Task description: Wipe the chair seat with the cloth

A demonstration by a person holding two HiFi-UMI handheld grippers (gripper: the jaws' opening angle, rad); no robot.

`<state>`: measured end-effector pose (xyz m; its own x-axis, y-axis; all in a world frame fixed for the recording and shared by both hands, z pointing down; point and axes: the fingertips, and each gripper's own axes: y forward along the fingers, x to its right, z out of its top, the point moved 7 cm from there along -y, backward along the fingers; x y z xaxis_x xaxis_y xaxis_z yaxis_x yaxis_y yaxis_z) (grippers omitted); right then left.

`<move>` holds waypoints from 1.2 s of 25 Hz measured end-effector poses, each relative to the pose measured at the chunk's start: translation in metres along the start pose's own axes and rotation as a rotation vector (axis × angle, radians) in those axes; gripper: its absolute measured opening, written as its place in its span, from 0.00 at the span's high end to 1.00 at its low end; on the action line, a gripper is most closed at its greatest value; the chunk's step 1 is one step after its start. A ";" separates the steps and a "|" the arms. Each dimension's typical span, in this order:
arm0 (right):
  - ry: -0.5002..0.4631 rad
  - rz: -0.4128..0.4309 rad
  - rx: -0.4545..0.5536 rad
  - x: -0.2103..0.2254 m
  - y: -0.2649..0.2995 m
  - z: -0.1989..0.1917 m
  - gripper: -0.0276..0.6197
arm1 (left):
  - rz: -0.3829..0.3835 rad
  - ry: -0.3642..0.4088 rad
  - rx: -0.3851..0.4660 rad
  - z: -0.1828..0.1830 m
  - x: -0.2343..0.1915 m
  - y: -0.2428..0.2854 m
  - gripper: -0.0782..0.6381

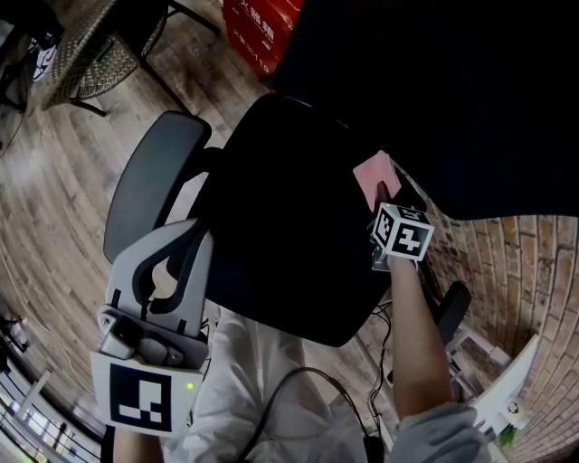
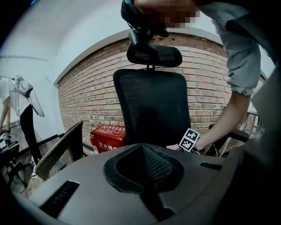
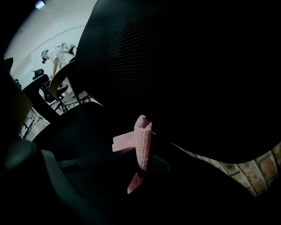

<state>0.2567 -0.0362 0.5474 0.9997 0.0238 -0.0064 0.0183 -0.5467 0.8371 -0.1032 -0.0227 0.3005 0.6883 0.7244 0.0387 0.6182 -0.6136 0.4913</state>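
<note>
At rear right of the chair seat (image 1: 289,235), close under the backrest (image 2: 151,105): pink cloth (image 1: 374,173), folded, lying on the black fabric

- Right tongs (image 1: 383,193) pinching the cloth; right gripper view shows a knitted fold (image 3: 142,138) standing upright between the jaws, with a flat flap spread to the side. Judgement: nipped at a fold so the free part drags flat over the seat as a wiping pad
- Arm comes in from the seat's right side, tongs pointing at the backrest; most of the seat lies open toward the front
- Left tongs (image 1: 185,249) pressed together, nothing between them (image 2: 142,151); held off the seat's left edge beside the grey armrest (image 1: 154,181), apart from the cloth. Judgement: parked out of the wiping path
- Obstacles: backrest blocks any further push rearward; both armrests bound sideways strokes
- Surroundings: red box (image 1: 261,27) and wicker chair (image 1: 99,45) on the wood floor, brick wall (image 2: 92,88), person standing at far left (image 2: 19,105)
</note>
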 end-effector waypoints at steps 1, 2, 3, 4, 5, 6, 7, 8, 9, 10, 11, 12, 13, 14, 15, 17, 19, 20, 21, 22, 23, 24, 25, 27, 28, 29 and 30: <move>-0.004 0.001 -0.009 0.002 0.000 -0.002 0.88 | 0.000 0.001 0.001 0.000 0.000 0.001 0.87; -0.007 0.005 -0.015 0.002 0.001 -0.003 0.88 | 0.001 0.002 0.001 0.001 0.000 0.001 0.87; -0.007 0.014 -0.019 0.001 0.001 -0.004 0.88 | 0.002 0.002 -0.001 0.001 0.001 0.001 0.87; -0.004 0.025 -0.022 -0.003 0.000 -0.006 0.88 | 0.003 0.003 -0.003 0.001 0.001 0.000 0.87; -0.002 0.039 -0.025 -0.008 -0.001 -0.008 0.88 | 0.005 0.003 -0.004 0.002 0.001 -0.001 0.87; -0.007 0.053 -0.029 -0.014 -0.001 -0.010 0.88 | 0.008 0.004 -0.003 0.002 0.001 -0.002 0.87; -0.019 0.069 -0.034 -0.021 -0.002 -0.012 0.88 | 0.010 0.004 -0.001 0.003 0.001 -0.003 0.87; -0.035 0.087 -0.037 -0.029 -0.004 -0.014 0.88 | 0.012 0.004 0.001 0.004 0.001 -0.004 0.87; -0.051 0.107 -0.040 -0.038 -0.006 -0.016 0.88 | 0.013 0.004 0.003 0.004 0.001 -0.005 0.87; -0.064 0.127 -0.043 -0.048 -0.008 -0.018 0.88 | 0.016 0.003 0.005 0.005 0.001 -0.006 0.87; -0.075 0.147 -0.045 -0.057 -0.010 -0.021 0.88 | 0.019 0.002 0.006 0.005 0.001 -0.007 0.87; -0.084 0.168 -0.045 -0.067 -0.013 -0.024 0.88 | 0.024 -0.001 0.007 0.006 0.000 -0.009 0.87; -0.090 0.188 -0.044 -0.077 -0.016 -0.027 0.88 | 0.029 -0.003 0.009 0.007 0.000 -0.010 0.87; -0.095 0.211 -0.043 -0.088 -0.019 -0.030 0.88 | 0.034 -0.005 0.013 0.008 0.000 -0.011 0.87; -0.101 0.234 -0.043 -0.099 -0.022 -0.034 0.88 | 0.038 -0.007 0.017 0.008 -0.001 -0.012 0.87; -0.122 0.286 -0.046 -0.124 -0.029 -0.043 0.88 | 0.046 -0.012 0.022 0.007 -0.002 -0.014 0.87; -0.145 0.345 -0.051 -0.152 -0.037 -0.052 0.88 | 0.055 -0.019 0.022 0.005 -0.004 -0.017 0.87; -0.155 0.376 -0.054 -0.167 -0.042 -0.057 0.88 | 0.059 -0.021 0.022 0.004 -0.005 -0.018 0.87; -0.166 0.407 -0.059 -0.183 -0.046 -0.062 0.88 | 0.062 -0.022 0.022 0.003 -0.006 -0.020 0.87; -0.180 0.439 -0.064 -0.198 -0.051 -0.067 0.88 | 0.064 -0.023 0.022 0.002 -0.006 -0.021 0.87; -0.197 0.472 -0.071 -0.213 -0.055 -0.073 0.88 | 0.065 -0.022 0.021 0.001 -0.006 -0.022 0.87; -0.218 0.504 -0.077 -0.227 -0.060 -0.079 0.88 | 0.066 -0.019 0.020 0.000 -0.007 -0.023 0.87; -0.239 0.535 -0.083 -0.241 -0.065 -0.084 0.88 | 0.068 -0.017 0.018 -0.002 -0.007 -0.025 0.87; -0.274 0.594 -0.094 -0.267 -0.075 -0.094 0.88 | 0.074 -0.017 0.015 -0.004 -0.008 -0.027 0.87; -0.289 0.623 -0.100 -0.280 -0.080 -0.099 0.88 | 0.077 -0.018 0.014 -0.005 -0.009 -0.028 0.87; -0.304 0.651 -0.107 -0.291 -0.085 -0.103 0.88 | 0.079 -0.020 0.014 -0.005 -0.010 -0.029 0.87; -0.323 0.678 -0.115 -0.302 -0.089 -0.109 0.88 | 0.081 -0.021 0.014 -0.006 -0.010 -0.029 0.87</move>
<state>-0.0486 0.0963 0.5341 0.7472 -0.5420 0.3846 -0.5856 -0.2635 0.7665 -0.1306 -0.0104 0.2908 0.7441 0.6654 0.0595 0.5651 -0.6744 0.4753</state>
